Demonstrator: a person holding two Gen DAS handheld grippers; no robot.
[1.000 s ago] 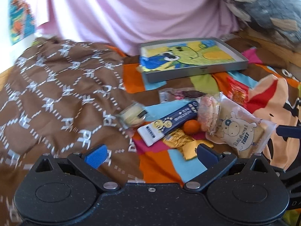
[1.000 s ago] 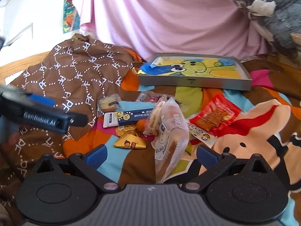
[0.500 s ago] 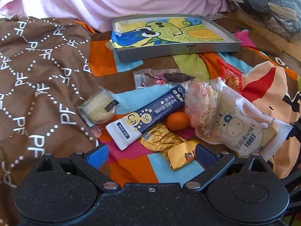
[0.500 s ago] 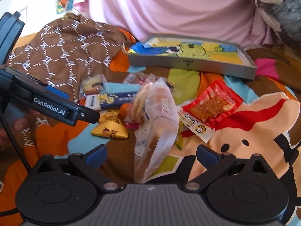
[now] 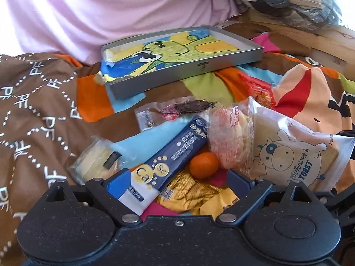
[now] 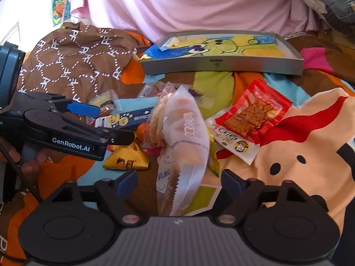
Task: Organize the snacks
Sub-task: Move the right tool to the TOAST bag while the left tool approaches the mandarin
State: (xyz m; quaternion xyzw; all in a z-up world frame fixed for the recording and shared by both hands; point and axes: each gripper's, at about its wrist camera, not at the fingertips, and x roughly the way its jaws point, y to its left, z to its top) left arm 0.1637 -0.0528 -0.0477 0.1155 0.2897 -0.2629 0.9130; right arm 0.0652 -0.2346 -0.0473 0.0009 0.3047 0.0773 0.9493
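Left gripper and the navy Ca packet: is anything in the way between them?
Nothing visible blocks it. The left gripper is open, and the navy Ca packet lies between its fingers on top of the pile, above the gold wrapper, with the small orange beside it.

Heaped together on a patchwork blanket: a navy-and-white stick pack (image 5: pixel 170 161) lying aslant over a gold foil packet (image 5: pixel 190 194); a small orange fruit (image 5: pixel 203 165) just beside it; clear-wrapped rice crackers (image 5: pixel 230 141) leaning against a white toast bag (image 5: pixel 295 155); a wrapped yellow cake (image 5: pixel 95 164); a red jerky packet (image 6: pixel 253 113). Beyond, a shallow grey tray (image 5: pixel 199 66) with cartoon lining.
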